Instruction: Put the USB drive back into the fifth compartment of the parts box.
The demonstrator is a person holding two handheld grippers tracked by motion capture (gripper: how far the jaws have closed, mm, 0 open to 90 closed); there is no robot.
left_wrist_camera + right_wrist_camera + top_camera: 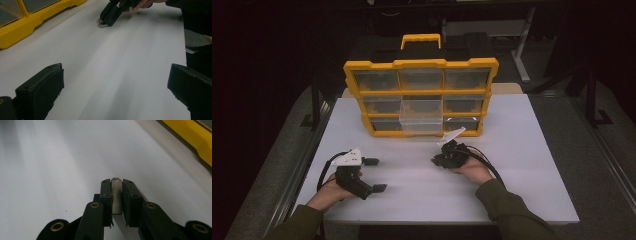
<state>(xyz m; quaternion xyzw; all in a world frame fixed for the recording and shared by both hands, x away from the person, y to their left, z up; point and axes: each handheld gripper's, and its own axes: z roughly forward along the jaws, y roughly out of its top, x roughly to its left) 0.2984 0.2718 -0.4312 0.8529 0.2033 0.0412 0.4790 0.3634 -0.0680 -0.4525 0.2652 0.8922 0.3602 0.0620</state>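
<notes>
Since right gripper (116, 185) clamps small flat pale metal piece (116, 195) edge-on between fingertips, we judge it light, stiff, slippery; grip flat faces. Left gripper (112, 92) fingers apart, empty.

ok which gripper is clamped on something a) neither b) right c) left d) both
b, the right gripper has its jaws closed on a small pale piece, while the left gripper has its jaws wide apart over the bare table.
</notes>
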